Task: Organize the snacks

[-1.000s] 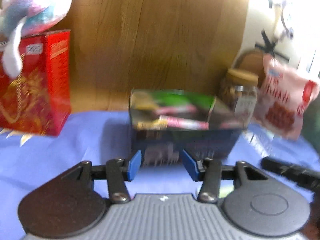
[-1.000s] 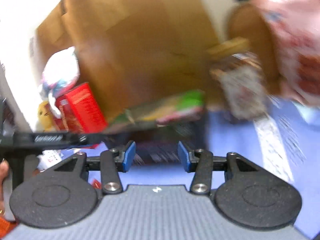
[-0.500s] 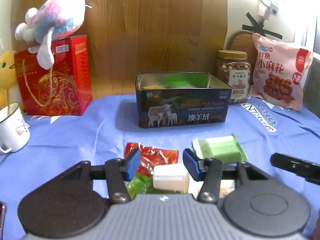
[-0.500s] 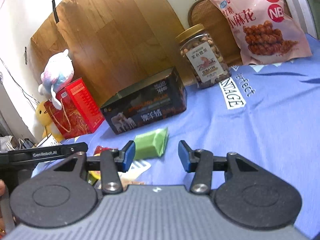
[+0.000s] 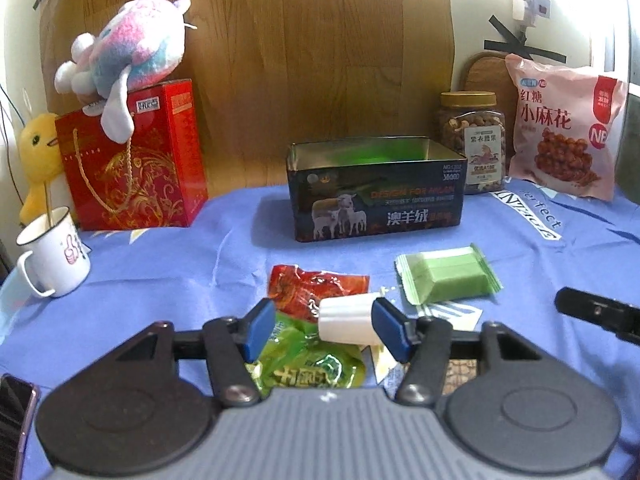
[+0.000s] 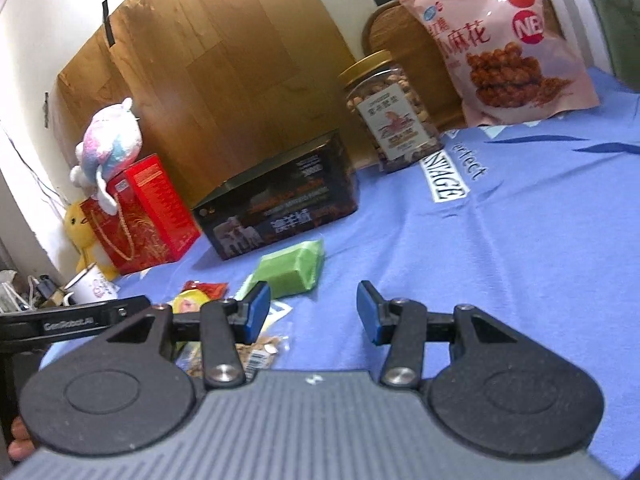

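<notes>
While its jaws are opening, the left gripper (image 5: 324,330) hangs low over a small heap of snacks at the near edge of the blue cloth (image 5: 168,280). A white ridged packet (image 5: 346,316) sits between the blue pads (image 5: 260,330), up against the right-hand one and clear of the left-hand one. Under the fingers lies a green pouch (image 5: 312,364), and just beyond it a red pouch (image 5: 316,286), the two overlapping. To the right of the red one, a little farther off, a green wrapped bar (image 5: 448,274) rests flat on the cloth, with a pale striped sachet (image 5: 448,312) partly under its near edge.

Farther back, straight ahead, stands the open dark tin (image 5: 376,196) with sheep printed on its front; a green reflection shows on its inner wall. A nut jar (image 5: 472,140) stands to the right of the tin at its far corner, and a pink snack bag (image 5: 564,128) leans upright beyond that. On the far left are a red gift box (image 5: 136,160) with a plush toy (image 5: 128,48) on top, and nearer, a white enamel mug (image 5: 52,252).

The right gripper (image 6: 312,312) is spread apart with nothing between its pads, only bare cloth ahead. From its camera, the green bar (image 6: 292,268) lies just past the left-hand pad (image 6: 258,312), with the tin (image 6: 280,212) behind it and a clear packet of small brown pieces (image 6: 256,354) beneath the left finger.
</notes>
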Tool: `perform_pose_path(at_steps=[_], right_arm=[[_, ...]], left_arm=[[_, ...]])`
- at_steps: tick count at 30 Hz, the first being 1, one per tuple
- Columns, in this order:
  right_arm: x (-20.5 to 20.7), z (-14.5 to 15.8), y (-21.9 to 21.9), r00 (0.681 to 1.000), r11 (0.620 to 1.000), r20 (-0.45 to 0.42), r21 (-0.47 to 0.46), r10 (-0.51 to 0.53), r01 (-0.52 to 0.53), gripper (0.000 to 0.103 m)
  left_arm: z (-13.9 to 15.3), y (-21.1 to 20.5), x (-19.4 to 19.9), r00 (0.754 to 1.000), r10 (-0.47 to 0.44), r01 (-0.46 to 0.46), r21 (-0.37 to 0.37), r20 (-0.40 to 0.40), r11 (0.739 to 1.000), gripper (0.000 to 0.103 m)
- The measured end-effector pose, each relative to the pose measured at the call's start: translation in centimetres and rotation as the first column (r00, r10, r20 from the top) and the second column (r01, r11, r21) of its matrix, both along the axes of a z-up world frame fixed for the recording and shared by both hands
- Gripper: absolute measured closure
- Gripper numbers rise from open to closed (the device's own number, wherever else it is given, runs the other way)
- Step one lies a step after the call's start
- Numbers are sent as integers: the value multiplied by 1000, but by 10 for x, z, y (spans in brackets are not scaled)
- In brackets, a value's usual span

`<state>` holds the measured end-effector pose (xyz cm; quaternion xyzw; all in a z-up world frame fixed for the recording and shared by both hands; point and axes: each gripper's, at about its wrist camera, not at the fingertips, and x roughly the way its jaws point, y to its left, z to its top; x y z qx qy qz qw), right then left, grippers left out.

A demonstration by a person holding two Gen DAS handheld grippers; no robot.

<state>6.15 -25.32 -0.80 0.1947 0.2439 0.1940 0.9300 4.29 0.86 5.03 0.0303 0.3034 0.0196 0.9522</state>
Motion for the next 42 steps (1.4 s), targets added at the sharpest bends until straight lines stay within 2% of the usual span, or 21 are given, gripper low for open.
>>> perform_pose_path(at_steps=[7,18,21,24,31,34,36,38,42], right_arm=[[3,-11,-7,999,999,-16,15,-29,29,52],[4,-7,-18,999,998,-12,46,-31,32,52],[0,18,-37,995,998,75,28,-63,61,52],[-4,59,-67,977,995,189,19,-103,101,52],[-14,177,-137,878,975,450,-63,-161,211,47],[-23,206,-152,831,963,523,-65,-191,262,47],[-28,211,-156,814,964,549,-51,-191,260,47],[-28,202,-157,821,973,542,-22,-181,229,47],[-12,166,-137,885,991,452,-10,-114,133,47]], left_arm=[[-3,-5,2,1000,25,-26,58,15,998,45],[-6,-4,8,999,34,-35,85,17,996,45],[-6,-4,10,999,34,-35,83,20,996,45],[-6,-4,10,999,32,-34,81,23,996,45],[-5,-4,11,998,47,-50,84,37,995,44],[-4,-3,12,997,61,-64,84,41,994,44],[-5,-2,13,997,67,-71,86,40,994,44],[-5,-1,14,996,74,-77,89,39,993,44],[-6,-2,15,995,86,-90,114,43,989,44]])
